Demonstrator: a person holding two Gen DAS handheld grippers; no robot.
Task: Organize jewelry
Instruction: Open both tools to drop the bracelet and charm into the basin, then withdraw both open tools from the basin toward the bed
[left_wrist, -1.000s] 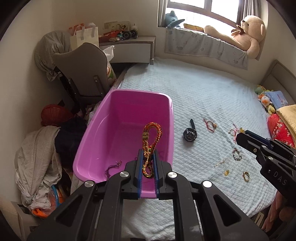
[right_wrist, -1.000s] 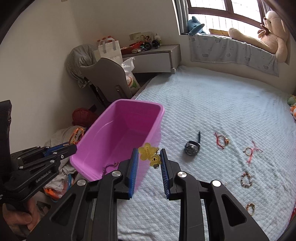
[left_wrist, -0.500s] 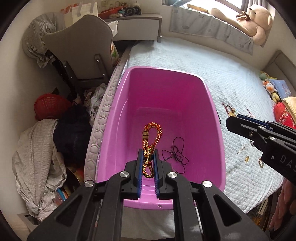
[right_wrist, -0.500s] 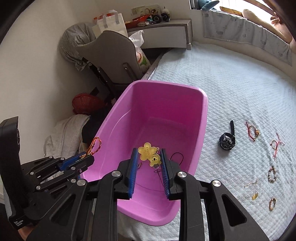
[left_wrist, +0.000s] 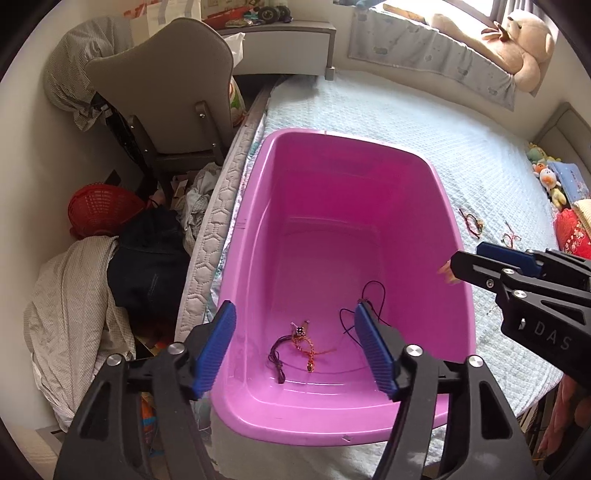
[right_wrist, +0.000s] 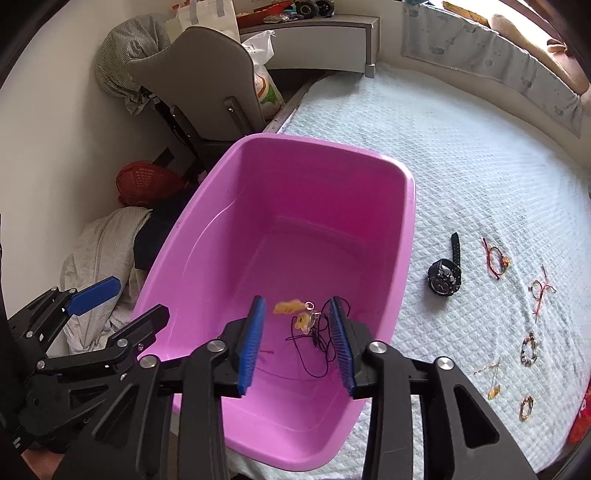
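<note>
Jaws L: left gripper (left_wrist: 295, 347) opening, empty; braided cord gone from them.
Jaws R: right gripper (right_wrist: 298, 338) opening, yellow charm (right_wrist: 290, 307) dropping free.
Bin: tub (left_wrist: 448, 206) w/ bracelet (left_wrist: 304, 338) inside.
Left to do: watch (right_wrist: 445, 275) etc. on bed (right_wrist: 461, 147), far right.

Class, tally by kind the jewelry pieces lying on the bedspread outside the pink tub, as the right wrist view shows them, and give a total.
Watch: 1
Red cord bracelets: 2
Beaded bracelets: 2
Gold chain piece: 1
Total: 6
</note>
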